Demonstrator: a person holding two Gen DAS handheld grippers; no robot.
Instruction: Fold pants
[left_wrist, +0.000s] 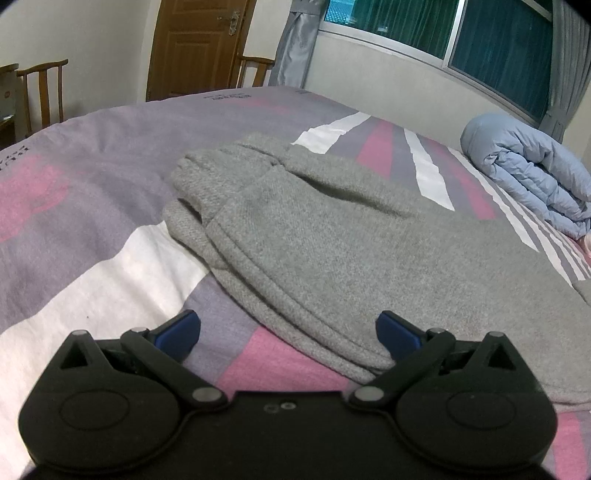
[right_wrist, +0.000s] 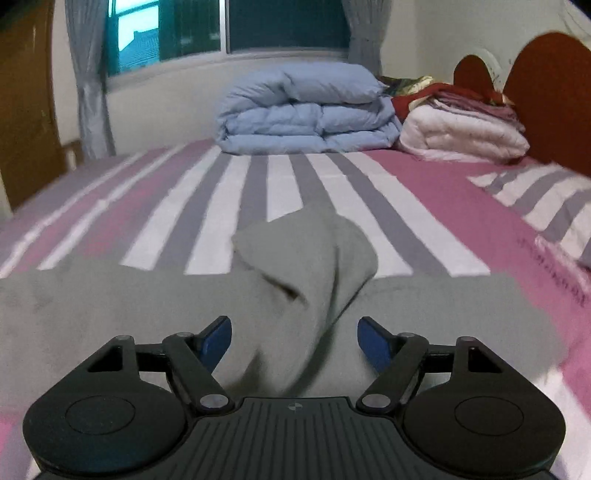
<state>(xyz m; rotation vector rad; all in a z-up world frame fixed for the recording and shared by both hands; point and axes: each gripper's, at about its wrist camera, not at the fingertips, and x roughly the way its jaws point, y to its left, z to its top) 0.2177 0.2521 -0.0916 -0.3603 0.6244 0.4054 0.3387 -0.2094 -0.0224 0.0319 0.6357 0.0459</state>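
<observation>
Left tongs (left_wrist: 288, 334) spread, pants (left_wrist: 332, 240), door (left_wrist: 192, 44)

grey pants (left_wrist: 332, 240), pink-striped bedsheet (left_wrist: 92, 258), blue duvet (right_wrist: 306, 110)

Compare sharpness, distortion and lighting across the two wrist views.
Left wrist: sharp, with the knit of the grey pants readable; fisheye bends the window frame and bed edge; dim, cool indoor light. Right wrist: motion blur smears the pants and the striped bedsheet; the gripper body stays crisp; dark vignette in the corners of both.
</observation>
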